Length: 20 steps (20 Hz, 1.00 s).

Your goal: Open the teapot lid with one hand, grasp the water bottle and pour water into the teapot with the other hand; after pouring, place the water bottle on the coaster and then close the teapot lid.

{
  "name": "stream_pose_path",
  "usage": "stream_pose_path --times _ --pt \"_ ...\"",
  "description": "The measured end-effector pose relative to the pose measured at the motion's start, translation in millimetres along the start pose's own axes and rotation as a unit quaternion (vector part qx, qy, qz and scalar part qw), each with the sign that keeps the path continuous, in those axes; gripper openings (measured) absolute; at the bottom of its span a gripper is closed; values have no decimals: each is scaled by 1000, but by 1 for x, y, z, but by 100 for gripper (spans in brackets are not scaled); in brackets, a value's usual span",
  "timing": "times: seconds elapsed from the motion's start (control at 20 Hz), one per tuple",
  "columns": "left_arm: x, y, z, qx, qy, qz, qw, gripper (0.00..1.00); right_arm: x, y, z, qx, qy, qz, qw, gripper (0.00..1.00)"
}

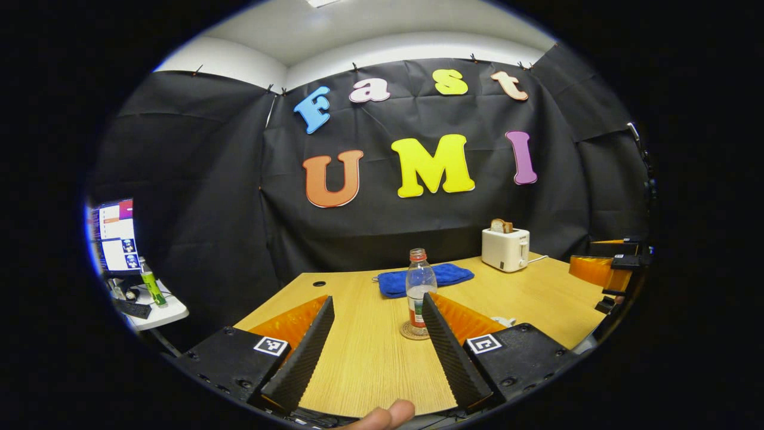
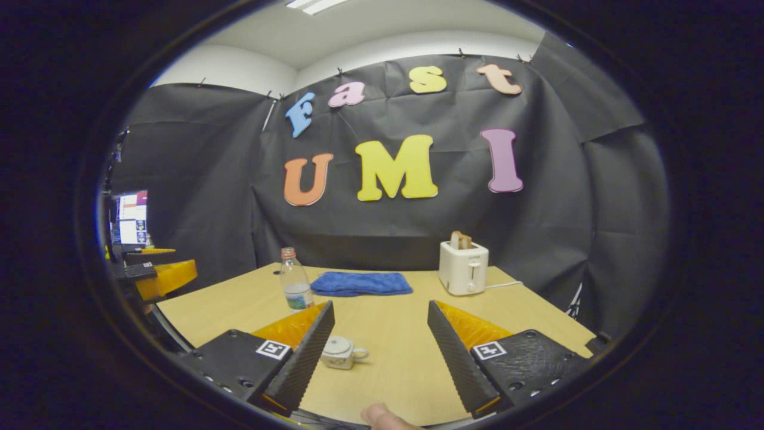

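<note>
A clear water bottle (image 1: 419, 280) with a red cap stands upright on a round coaster (image 1: 412, 332), just beyond my left gripper's right finger. My left gripper (image 1: 377, 298) is open and holds nothing. A white bit of the teapot (image 1: 505, 321) peeks out behind that finger. In the right gripper view the small white teapot (image 2: 340, 352) sits on the table with its lid on, close to my right gripper's left finger. My right gripper (image 2: 379, 306) is open and holds nothing. The bottle (image 2: 295, 288) stands farther back on the left.
A blue cloth (image 1: 425, 278) lies behind the bottle and a white toaster (image 1: 505, 248) with bread stands at the back right of the wooden table (image 1: 370, 358). A side table with a monitor (image 1: 113, 236) is off to the left. The other gripper (image 2: 161, 272) hovers at the table's left edge.
</note>
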<state>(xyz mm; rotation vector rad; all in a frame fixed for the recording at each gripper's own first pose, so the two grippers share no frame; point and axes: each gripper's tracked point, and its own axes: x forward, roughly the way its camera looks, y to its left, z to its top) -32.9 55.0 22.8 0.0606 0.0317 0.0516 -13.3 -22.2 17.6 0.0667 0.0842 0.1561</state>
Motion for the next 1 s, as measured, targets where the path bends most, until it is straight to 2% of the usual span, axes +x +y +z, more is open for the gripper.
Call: stream_pose_path --times 0.15,0.35,0.65,1.0 --pt "-1 7 -8 -5 22 12 1000 93 -12 -20 0 -2 0 -21 1000 95" --pt "-3 16 -4 4 14 22 1000 93 -25 -38 -4 -9 -1 -42 999 96" --pt "-6 4 6 -6 -9 -1 1000 93 -31 -49 -4 1 4 -53 999 96" --pt "-4 2 0 0 1 0 1000 93 -38 -49 -6 -17 10 -62 998 95"
